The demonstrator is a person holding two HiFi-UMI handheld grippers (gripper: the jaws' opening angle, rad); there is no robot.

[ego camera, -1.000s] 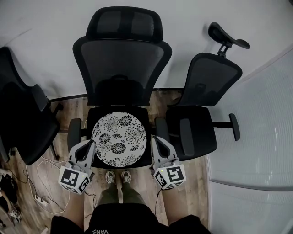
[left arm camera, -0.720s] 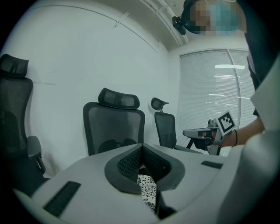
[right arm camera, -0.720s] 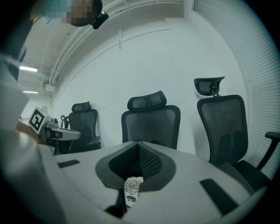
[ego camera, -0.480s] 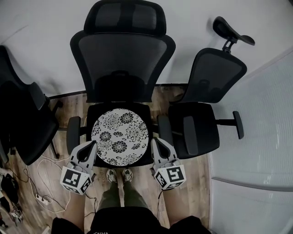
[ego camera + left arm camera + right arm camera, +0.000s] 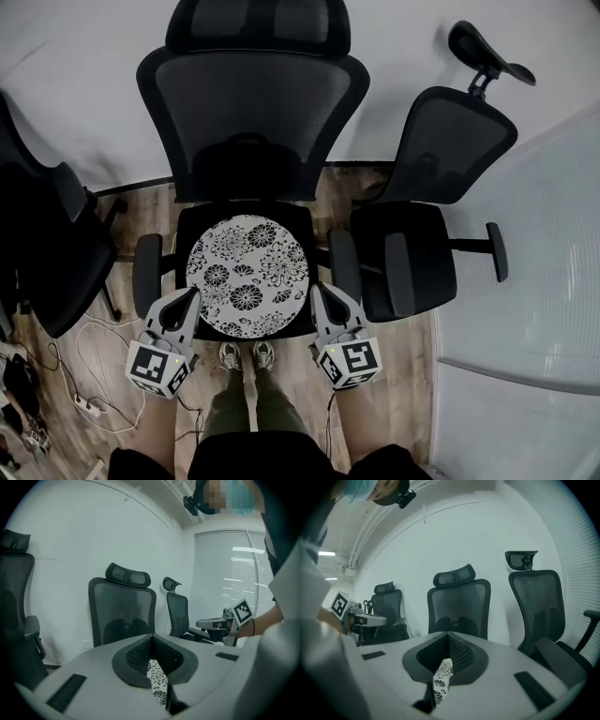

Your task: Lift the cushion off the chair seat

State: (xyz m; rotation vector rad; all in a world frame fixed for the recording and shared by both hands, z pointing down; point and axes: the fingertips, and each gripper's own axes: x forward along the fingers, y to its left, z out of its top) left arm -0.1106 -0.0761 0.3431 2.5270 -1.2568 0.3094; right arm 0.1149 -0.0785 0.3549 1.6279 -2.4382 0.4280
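Observation:
A round cushion (image 5: 247,275) with a black-and-white flower print lies flat on the seat (image 5: 190,225) of the middle black office chair. My left gripper (image 5: 191,294) is at the cushion's near-left rim and my right gripper (image 5: 315,290) is at its near-right rim. Both point toward the chair back. Both are shut with nothing held. Whether the tips touch the rim I cannot tell. In the left gripper view the closed jaws of the left gripper (image 5: 152,639) show a strip of the cushion (image 5: 157,678) below them. The right gripper (image 5: 449,637) likewise frames a strip of the cushion (image 5: 441,677).
The middle chair's armrests (image 5: 146,275) (image 5: 342,265) flank the cushion just beyond my grippers. A second black chair (image 5: 405,267) stands close on the right and a third chair (image 5: 47,244) on the left. Cables (image 5: 86,405) lie on the wood floor at lower left. The person's shoes (image 5: 243,356) are under the seat's front edge.
Both grippers have sunk a little beside the cushion's near edge, still shut. The head view has tipped, so the chairs sit higher in the picture. The cushion has not moved.

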